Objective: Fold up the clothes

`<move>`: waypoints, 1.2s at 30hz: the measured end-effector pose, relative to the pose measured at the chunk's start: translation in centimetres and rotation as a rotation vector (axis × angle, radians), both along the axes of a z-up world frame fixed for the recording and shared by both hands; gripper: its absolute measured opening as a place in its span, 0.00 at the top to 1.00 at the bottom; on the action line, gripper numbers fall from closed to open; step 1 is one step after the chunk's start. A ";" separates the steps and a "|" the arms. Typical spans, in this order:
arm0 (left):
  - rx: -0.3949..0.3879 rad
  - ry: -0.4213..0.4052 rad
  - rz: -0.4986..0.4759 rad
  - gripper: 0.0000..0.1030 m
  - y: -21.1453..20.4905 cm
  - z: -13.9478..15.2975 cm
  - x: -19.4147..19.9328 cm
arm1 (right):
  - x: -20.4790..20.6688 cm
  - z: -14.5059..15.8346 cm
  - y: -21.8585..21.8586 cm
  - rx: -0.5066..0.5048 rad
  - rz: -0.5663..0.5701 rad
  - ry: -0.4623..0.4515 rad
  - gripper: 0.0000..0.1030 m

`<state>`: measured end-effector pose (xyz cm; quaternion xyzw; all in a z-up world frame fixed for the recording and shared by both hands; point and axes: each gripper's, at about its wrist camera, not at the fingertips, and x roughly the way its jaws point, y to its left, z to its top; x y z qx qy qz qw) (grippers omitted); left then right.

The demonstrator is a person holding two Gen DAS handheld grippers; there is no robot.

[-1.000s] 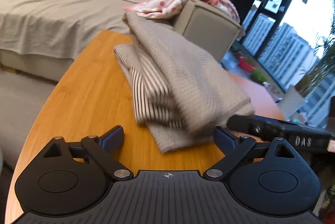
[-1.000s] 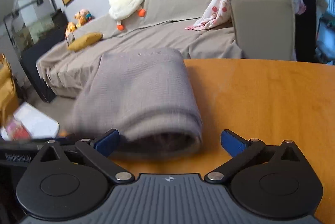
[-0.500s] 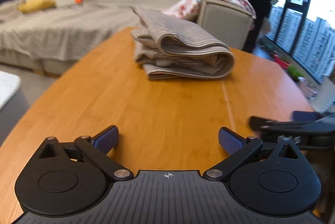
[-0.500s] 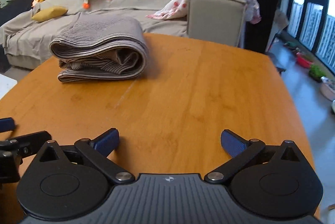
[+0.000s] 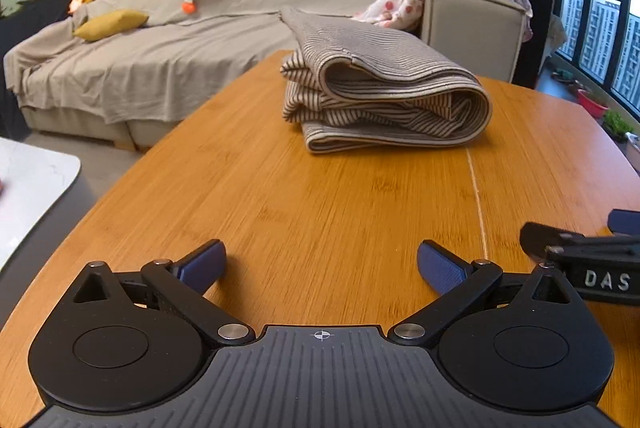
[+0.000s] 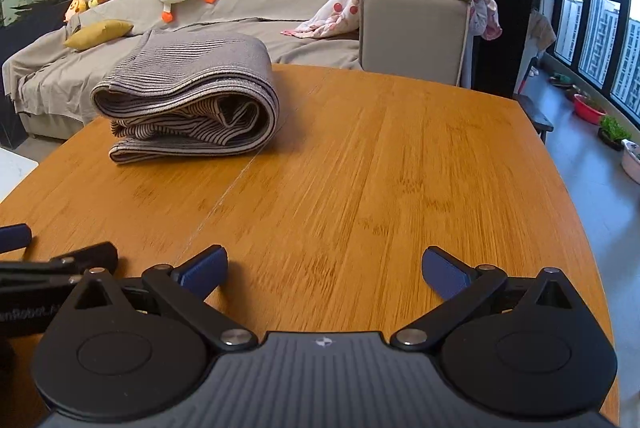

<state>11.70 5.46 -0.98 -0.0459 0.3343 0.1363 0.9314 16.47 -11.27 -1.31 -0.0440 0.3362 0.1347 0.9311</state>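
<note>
Folded beige-and-brown striped knit garment [image 5: 384, 99] lies on the far part of the oval wooden table [image 5: 320, 211], long axis left to right, well apart from both tools; left gripper [image 5: 320, 264] and right gripper [image 6: 324, 268] stand spread, empty, with neither clearly nearer

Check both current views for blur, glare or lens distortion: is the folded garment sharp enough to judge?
Left wrist view: folded striped garment sharp, stripes legible; table edge bowed by fisheye; windows bright, not blown out. Right wrist view: garment crisp; near tabletop slightly smeared; daylight even, soft shadows.
</note>
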 end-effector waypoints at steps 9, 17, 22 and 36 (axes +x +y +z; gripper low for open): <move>0.000 0.001 -0.001 0.00 0.0 0.0 0.0 | 0.1 0.0 0.1 0.000 -0.001 0.000 0.00; -0.001 0.001 -0.001 0.00 0.0 -0.1 0.1 | 0.1 0.0 0.1 0.000 0.000 0.000 0.00; -0.003 0.001 0.006 0.00 0.0 -0.1 0.4 | 0.1 0.0 0.1 0.000 0.001 0.000 0.00; -0.002 0.002 0.061 0.00 0.4 -0.1 1.3 | 0.2 0.0 0.0 -0.001 0.009 0.000 0.00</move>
